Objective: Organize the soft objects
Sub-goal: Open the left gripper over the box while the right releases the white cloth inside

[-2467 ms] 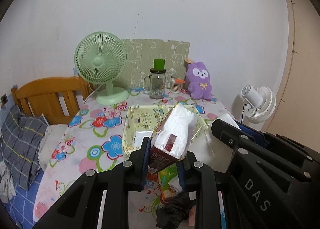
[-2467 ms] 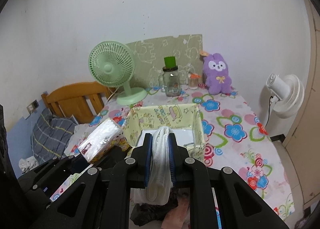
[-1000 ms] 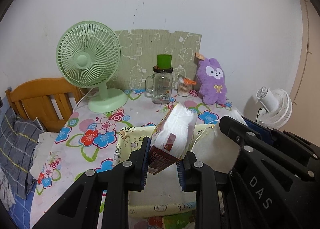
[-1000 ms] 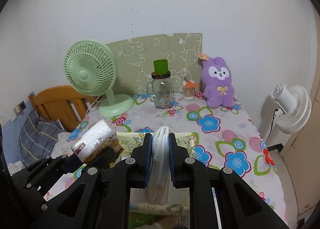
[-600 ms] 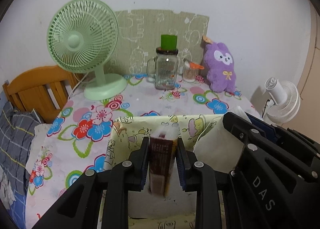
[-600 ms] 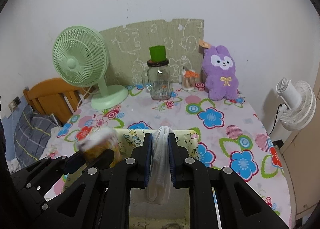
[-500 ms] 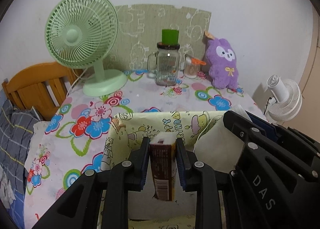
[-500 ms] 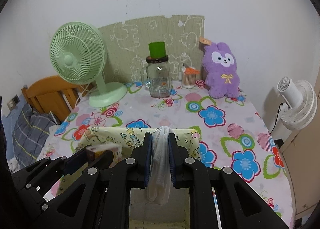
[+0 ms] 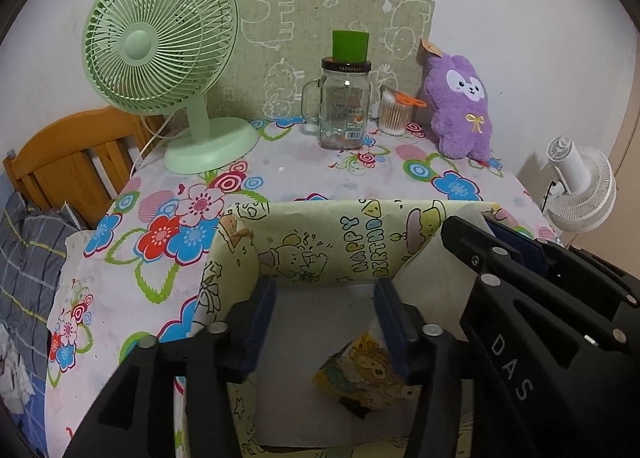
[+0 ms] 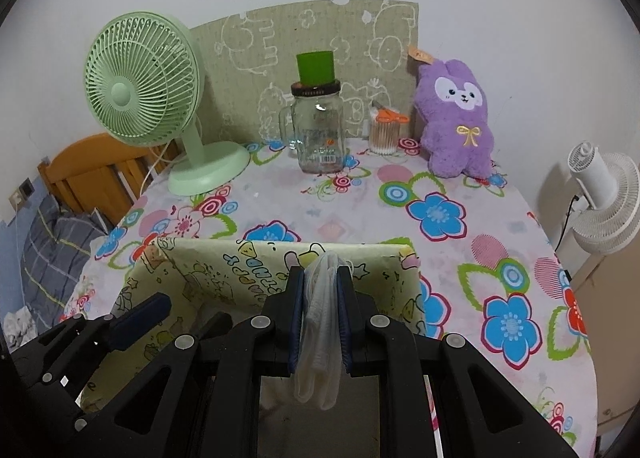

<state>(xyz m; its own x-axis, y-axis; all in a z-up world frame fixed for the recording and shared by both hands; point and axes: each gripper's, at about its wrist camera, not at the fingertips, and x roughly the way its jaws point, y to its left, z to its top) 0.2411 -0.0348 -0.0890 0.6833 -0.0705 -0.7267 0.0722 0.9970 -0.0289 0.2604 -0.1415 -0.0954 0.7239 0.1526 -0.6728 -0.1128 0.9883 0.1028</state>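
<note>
A yellow cartoon-print box stands on the flowered table; it also shows in the right wrist view. My left gripper is open and empty above the box. A tissue pack with a bear print lies on the box's white floor below the left fingers. My right gripper is shut on a white cloth, which hangs down over the box's right side. The right gripper shows in the left wrist view at the right.
A green fan, a glass jar with a green cup on top, a cotton-swab tub and a purple plush rabbit stand at the table's back. A wooden bed frame is left, a white fan right.
My left gripper has opened and let go of the tissue pack, which dropped into the box. Both grippers moved forward over the box. The right gripper still holds the cloth.
</note>
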